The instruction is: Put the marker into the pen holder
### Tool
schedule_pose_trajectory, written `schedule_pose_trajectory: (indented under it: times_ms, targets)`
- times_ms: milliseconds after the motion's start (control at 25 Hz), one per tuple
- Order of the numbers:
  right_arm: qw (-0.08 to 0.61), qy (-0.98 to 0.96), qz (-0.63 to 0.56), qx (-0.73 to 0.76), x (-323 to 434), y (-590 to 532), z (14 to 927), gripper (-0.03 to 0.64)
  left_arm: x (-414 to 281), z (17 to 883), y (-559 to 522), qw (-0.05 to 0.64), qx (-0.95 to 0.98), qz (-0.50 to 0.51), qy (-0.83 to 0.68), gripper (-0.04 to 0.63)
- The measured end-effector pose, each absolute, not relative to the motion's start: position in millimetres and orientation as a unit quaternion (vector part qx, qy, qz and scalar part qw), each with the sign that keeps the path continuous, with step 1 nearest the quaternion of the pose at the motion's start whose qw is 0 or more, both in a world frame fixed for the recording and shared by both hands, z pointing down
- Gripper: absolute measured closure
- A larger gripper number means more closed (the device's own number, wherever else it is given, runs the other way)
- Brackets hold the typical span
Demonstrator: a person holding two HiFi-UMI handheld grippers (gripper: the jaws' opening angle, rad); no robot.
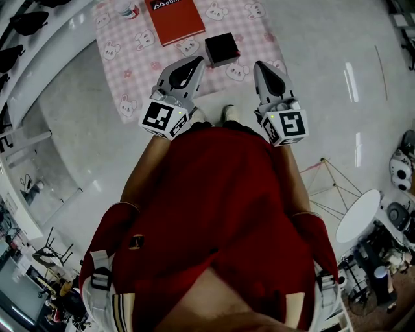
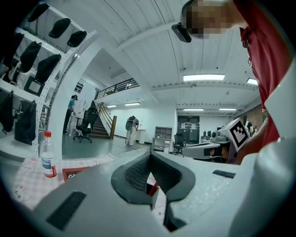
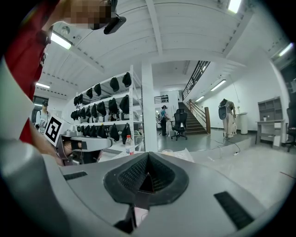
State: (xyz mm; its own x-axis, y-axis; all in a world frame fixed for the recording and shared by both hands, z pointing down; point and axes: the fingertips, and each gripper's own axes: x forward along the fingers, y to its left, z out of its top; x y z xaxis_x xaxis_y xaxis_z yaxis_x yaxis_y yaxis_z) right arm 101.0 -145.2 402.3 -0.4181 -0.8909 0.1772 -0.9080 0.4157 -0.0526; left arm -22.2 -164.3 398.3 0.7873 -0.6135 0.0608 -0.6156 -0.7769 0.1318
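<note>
- Left hand-held gripper (image 1: pixel 196 61): jaws pressed together, nothing pinched. It is held close to the body, tips toward the pink checked cloth (image 1: pixel 130 71).
- Right hand-held gripper (image 1: pixel 260 66): jaws also pressed together and empty, level with the left one.
- Pen holder (image 1: pixel 222 48): a black square box standing upright on the cloth, just beside the red notebook (image 1: pixel 176 19) and just ahead of both sets of tips.
- Marker (image 2: pixel 154 188): the left gripper view shows a red slanted sliver past the jaws, where the holder stands. I judge this to be the marker leaning inside the holder, but it is too small to be certain. The head view shows no marker lying loose on the cloth.
- Stage: if that sliver is the marker, it already sits as the task wants. If not, the marker is out of view and the job is still open. These frames do not settle which.
- Doing it well in either case:
  - Keep both tips clear of the holder's rim; the box looks light and would likely slide or tip if nudged.
  - Tilt the head view over the holder's mouth to confirm what it holds.
  - Avoid sweeping toward the bottle (image 2: pixel 47 157) at the far left.
</note>
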Motion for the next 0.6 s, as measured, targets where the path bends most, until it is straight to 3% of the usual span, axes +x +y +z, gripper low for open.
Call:
schedule_pose_trajectory:
  times_ms: [600]
  targets:
    - [0.061, -0.835, 0.071, 0.543, 110, -144, 405, 0.618, -9, 399, -162, 0.06, 0.948, 0.017, -0.313, 0.589]
